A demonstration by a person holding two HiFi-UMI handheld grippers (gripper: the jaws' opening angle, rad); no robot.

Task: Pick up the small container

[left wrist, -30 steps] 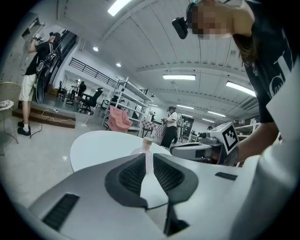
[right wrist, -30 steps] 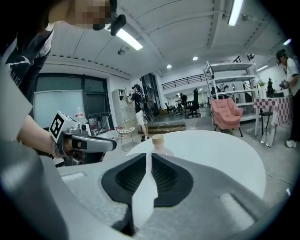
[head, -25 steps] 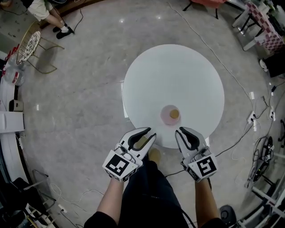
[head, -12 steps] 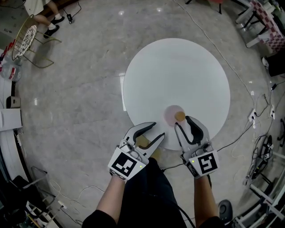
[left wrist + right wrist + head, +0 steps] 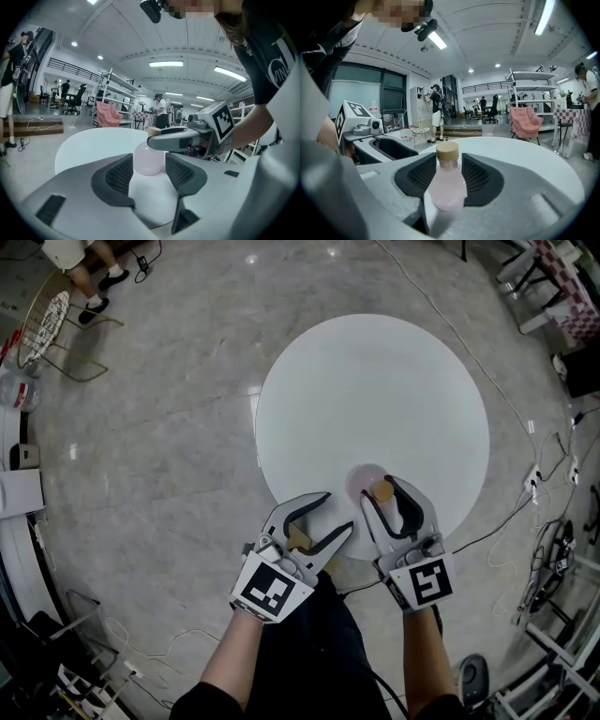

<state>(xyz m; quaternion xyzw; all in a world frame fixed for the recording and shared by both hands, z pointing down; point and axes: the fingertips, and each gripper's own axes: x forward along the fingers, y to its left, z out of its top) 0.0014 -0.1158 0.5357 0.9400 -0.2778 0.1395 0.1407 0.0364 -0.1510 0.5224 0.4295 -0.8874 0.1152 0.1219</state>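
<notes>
A pink small container (image 5: 363, 481) stands on the round white surface (image 5: 375, 390), lower centre of the frame. The right hand-held gripper (image 5: 380, 494) is opening around it. The left hand-held gripper (image 5: 339, 511), lower left of it, is opening and empty.

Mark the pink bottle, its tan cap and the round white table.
pink bottle (image 5: 446, 190): right gripper view, middle of its body.
tan cap (image 5: 447, 150): right gripper view, side of the cap.
round white table (image 5: 375, 399): head view, bare part of its top.
</notes>
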